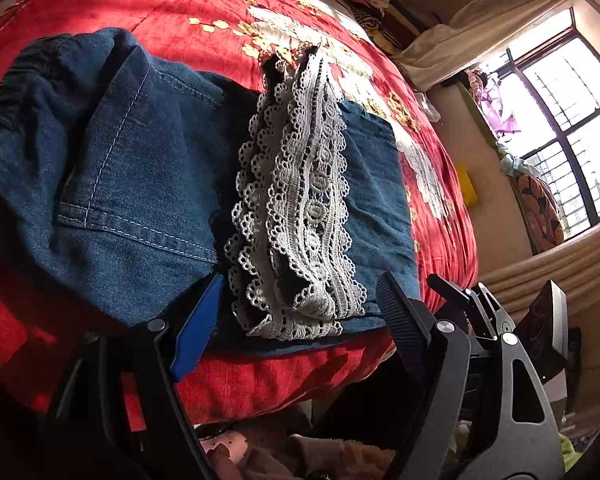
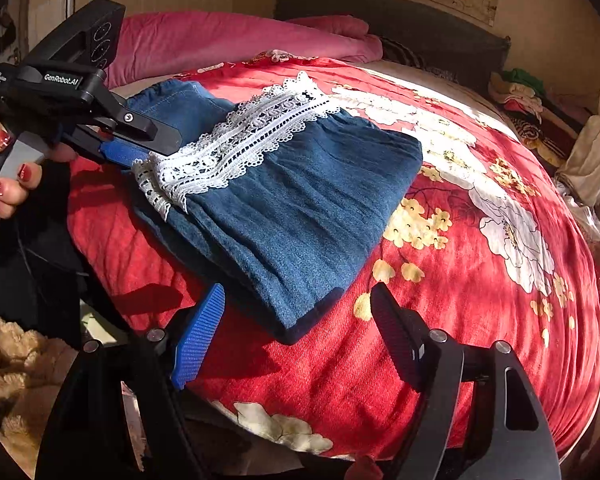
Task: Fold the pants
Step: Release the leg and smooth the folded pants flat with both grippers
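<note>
The blue denim pants (image 1: 140, 168) lie folded into a compact stack on the red floral bedspread (image 1: 180, 0), near its front edge. Their white lace hem (image 1: 300, 200) is draped over the top. My left gripper (image 1: 300, 312) stands open at the stack's near edge; the lace end shows between its fingers, untouched by the pads. In the right wrist view the pants (image 2: 300, 216) and lace (image 2: 240, 140) sit left of centre. My right gripper (image 2: 298, 320) is open, its fingers either side of the stack's near corner without pressing. A hand holds the left gripper (image 2: 148, 148) beside the lace.
A pink quilt (image 2: 220, 40) lies at the head of the bed (image 2: 460, 300). Piled clothes (image 2: 520, 100) sit at the far right edge. A barred window (image 1: 560, 120) is on the right. Beige fluffy fabric (image 2: 12, 360) lies below the bed's front edge.
</note>
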Available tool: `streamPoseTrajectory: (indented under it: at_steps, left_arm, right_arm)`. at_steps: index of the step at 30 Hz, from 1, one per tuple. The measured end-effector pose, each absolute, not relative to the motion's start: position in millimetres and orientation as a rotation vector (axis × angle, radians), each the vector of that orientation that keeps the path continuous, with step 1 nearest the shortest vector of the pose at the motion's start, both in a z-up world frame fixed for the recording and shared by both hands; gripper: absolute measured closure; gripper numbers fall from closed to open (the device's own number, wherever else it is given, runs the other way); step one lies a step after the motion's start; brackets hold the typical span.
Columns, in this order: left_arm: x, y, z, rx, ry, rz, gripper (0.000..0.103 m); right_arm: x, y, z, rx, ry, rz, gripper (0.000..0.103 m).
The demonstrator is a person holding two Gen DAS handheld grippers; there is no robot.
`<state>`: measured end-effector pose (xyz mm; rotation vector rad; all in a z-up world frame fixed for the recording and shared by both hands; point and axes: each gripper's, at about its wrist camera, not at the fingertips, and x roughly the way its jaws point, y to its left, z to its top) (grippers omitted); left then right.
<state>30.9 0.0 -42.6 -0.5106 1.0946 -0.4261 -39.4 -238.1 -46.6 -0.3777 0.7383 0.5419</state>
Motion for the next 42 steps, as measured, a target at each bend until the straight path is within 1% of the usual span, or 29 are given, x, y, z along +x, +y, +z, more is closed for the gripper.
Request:
streamPoseTrajectory:
  at_steps: [2, 3, 4, 5, 6, 7, 8, 9, 10, 14, 15, 17, 18, 22, 24, 26, 27, 28, 29, 31, 34, 40, 42]
  left_arm:
    - [29.8, 0.5, -44.5, -0.524, 1.096, -0.42, 0.033]
    - [29.2, 0.6, -45.0, -0.533, 1.098, -0.42, 0.034]
    - [29.4, 0.3, -45.6, -0.538, 1.101, -0.418, 0.036]
    - [29.6, -0.9, -46.3, -0.534, 1.106, -0.418, 0.046]
    - [30.1, -2.5, -47.8, -0.523, 1.112, -0.413, 0.06]
    - [29.6, -2.3, -49.8, -0.521, 1.117, -0.405, 0.069]
    - [29.5, -2.2, -51.8, -0.528, 1.124, -0.409, 0.082]
    - [29.4, -1.5, -53.1, -0.544, 1.129, -0.417, 0.086]
    - [28.5, -0.9, -52.7, -0.561, 1.13, -0.425, 0.087]
    - [23.1, -10.5, -49.0, -0.497, 1.125, -0.434, 0.087]
    - [22.2, -12.2, -50.4, -0.462, 1.129, -0.414, 0.083]
    - [20.5, -11.9, -53.6, -0.423, 1.136, -0.381, 0.079]
    - [19.2, -11.0, -54.5, -0.419, 1.137, -0.381, 0.079]
    - [15.5, -10.2, -50.3, -0.37, 1.124, -0.377, 0.079]
    - [13.7, -12.2, -49.3, -0.34, 1.118, -0.372, 0.079]
    - [12.4, -15.4, -48.1, -0.31, 1.11, -0.366, 0.079]
    - [12.3, -17.1, -47.9, -0.297, 1.108, -0.364, 0.078]
    - [10.8, -18.5, -47.5, -0.28, 1.106, -0.361, 0.078]
    - [9.7, -20.8, -46.9, -0.261, 1.102, -0.358, 0.078]
    - [7.6, -22.9, -45.7, -0.234, 1.095, -0.354, 0.077]
    - [6.3, -24.7, -45.3, -0.215, 1.09, -0.351, 0.076]
    - [1.8, -27.6, -45.8, -0.177, 1.081, -0.352, 0.074]
    - [1.4, -29.6, -46.1, -0.165, 1.077, -0.353, 0.074]
  right_arm:
    - [-38.6, -233.3, -48.2, -0.392, 0.722, 0.531, 0.037]
    - [-37.7, -232.3, -48.4, -0.391, 0.717, 0.533, 0.046]
    - [-36.5, -232.3, -49.0, -0.387, 0.715, 0.533, 0.061]
    - [-34.6, -233.4, -49.9, -0.38, 0.721, 0.535, 0.069]
    - [-32.3, -236.9, -50.5, -0.357, 0.729, 0.541, 0.082]
    - [-30.6, -242.4, -49.5, -0.32, 0.737, 0.548, 0.086]
    - [-29.8, -248.7, -47.4, -0.285, 0.743, 0.554, 0.088]
    - [-29.9, -255.7, -44.2, -0.263, 0.743, 0.555, 0.093]
    - [-32.0, -260.7, -41.0, -0.254, 0.74, 0.558, 0.094]
    - [-41.6, -267.3, -40.6, -0.304, 0.733, 0.566, 0.094]
    - [-42.9, -264.8, -45.4, -0.308, 0.744, 0.567, 0.094]
    - [-44.4, -258.8, -56.5, -0.335, 0.779, 0.568, 0.094]
    - [-45.5, -257.1, -60.0, -0.349, 0.784, 0.565, 0.091]
    - [-45.4, -266.2, -53.0, -0.289, 0.8, 0.589, 0.09]
    - [-46.4, -276.4, -40.8, -0.232, 0.805, 0.606, 0.086]
    - [-49.2, -286.9, -24.8, -0.169, 0.778, 0.629, 0.076]
    - [-49.2, -291.5, -16.5, -0.136, 0.759, 0.636, 0.065]
    - [-47.3, -294.6, -8.3, -0.105, 0.742, 0.638, 0.057]
    - [-44.1, -295.7, -1.2, -0.079, 0.73, 0.643, 0.055]
    - [-33.2, -291.8, 8.7, -0.046, 0.718, 0.649, 0.054]
    - [-11.8, -270.6, 8.9, -0.058, 0.756, 0.647, 0.054]
    - [19.4, -220.4, -13.7, -0.195, 0.832, 0.622, 0.054]
    - [29.5, -213.6, -28.1, -0.23, 0.891, 0.583, 0.054]
